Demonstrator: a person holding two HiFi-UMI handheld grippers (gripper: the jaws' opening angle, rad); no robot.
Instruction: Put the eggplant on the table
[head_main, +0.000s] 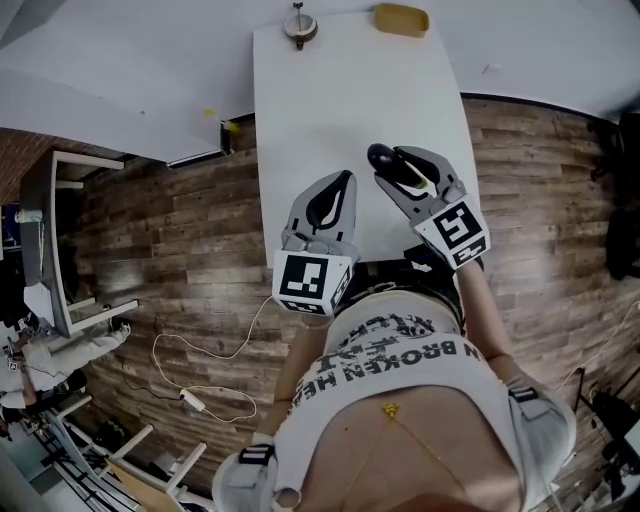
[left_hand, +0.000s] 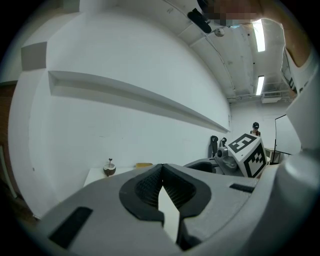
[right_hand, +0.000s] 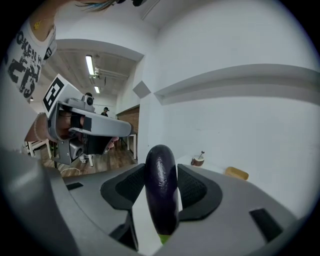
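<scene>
head view. right gripper (head_main: 400, 166) over the near right corner of the table (head_main: 330, 100), clamped wide on the eggplant (head_main: 386, 157), dark end poking past the tips toward the far edge. left gripper (head_main: 346, 176) just beside it, over the near edge. small cup-like item (head_main: 299, 27) and yellow item (head_main: 401, 19) at the far edge, well apart from both grippers. cannot tell from here whether the eggplant touches the tabletop.

left gripper view. left gripper (left_hand: 161, 169) with tips pressed together, nothing between them.

right gripper view. eggplant (right_hand: 161, 187) lying lengthwise between the pads (right_hand: 194, 187), along the line of the jaws: rounded end beyond the tips, green stem end back toward the body. right gripper (right_hand: 161, 170) pinching it at mid-body from both sides, jaws standing wide around its girth.

judgement: step in hand looks like the set-down. to do it well: lower until the underside rests on bare tabletop, clear of the near edge; keep it level; open slowly and fully; back out straight along its length so the pads don't drag it. glossy and round, so likely to roll.
</scene>
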